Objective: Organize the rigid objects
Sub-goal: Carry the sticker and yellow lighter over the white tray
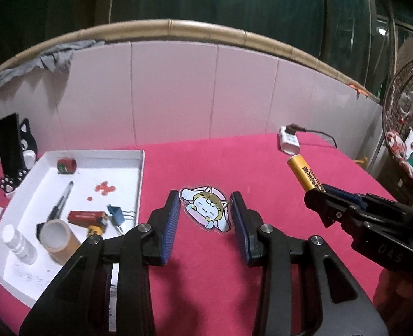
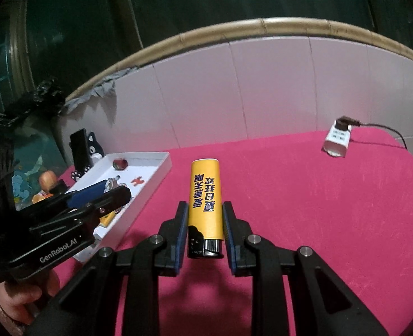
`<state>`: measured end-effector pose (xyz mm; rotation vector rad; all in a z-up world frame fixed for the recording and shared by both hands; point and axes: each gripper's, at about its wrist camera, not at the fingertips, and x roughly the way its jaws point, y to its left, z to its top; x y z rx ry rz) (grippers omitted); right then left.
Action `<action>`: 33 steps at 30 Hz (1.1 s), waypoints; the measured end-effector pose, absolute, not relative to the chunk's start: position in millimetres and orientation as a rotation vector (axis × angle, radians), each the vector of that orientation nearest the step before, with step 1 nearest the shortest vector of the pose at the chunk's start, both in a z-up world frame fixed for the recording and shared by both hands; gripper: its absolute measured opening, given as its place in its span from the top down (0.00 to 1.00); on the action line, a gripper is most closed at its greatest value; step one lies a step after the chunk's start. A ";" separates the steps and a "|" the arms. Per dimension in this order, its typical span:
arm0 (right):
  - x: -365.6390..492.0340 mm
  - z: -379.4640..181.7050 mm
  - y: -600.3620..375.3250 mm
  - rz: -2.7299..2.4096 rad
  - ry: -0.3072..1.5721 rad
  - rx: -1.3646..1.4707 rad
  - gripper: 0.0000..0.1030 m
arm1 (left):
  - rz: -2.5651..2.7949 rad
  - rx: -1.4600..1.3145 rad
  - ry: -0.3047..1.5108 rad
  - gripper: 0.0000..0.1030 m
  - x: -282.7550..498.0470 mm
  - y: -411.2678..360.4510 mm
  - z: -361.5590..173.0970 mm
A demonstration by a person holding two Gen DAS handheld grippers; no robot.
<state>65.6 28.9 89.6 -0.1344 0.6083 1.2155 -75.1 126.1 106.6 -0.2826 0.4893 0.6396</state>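
My right gripper (image 2: 205,210) is shut on a yellow lighter (image 2: 205,196) with blue characters, held above the pink tablecloth with its black head toward the camera. The lighter (image 1: 304,175) and right gripper (image 1: 318,193) also show in the left wrist view at the right. My left gripper (image 1: 205,210) is open, low over the cloth, its fingers either side of a flat cartoon cat sticker (image 1: 206,208). A white tray (image 1: 139,165) at the left holds a pen (image 1: 62,200), a tape roll (image 1: 56,236), a red box (image 1: 87,217), a blue binder clip (image 1: 116,212) and a small bottle (image 1: 18,243).
A white power adapter (image 1: 289,141) with a black cable lies at the far right of the table. A black phone on a cat-shaped stand (image 1: 13,151) stands behind the tray. A tiled wall runs behind the table. A fan (image 1: 402,117) stands at the right edge.
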 end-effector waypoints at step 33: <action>7.2 128.0 49.7 1.354 0.532 -0.162 0.78 | 0.773 -0.336 0.365 0.65 -164.0 140.0 136.5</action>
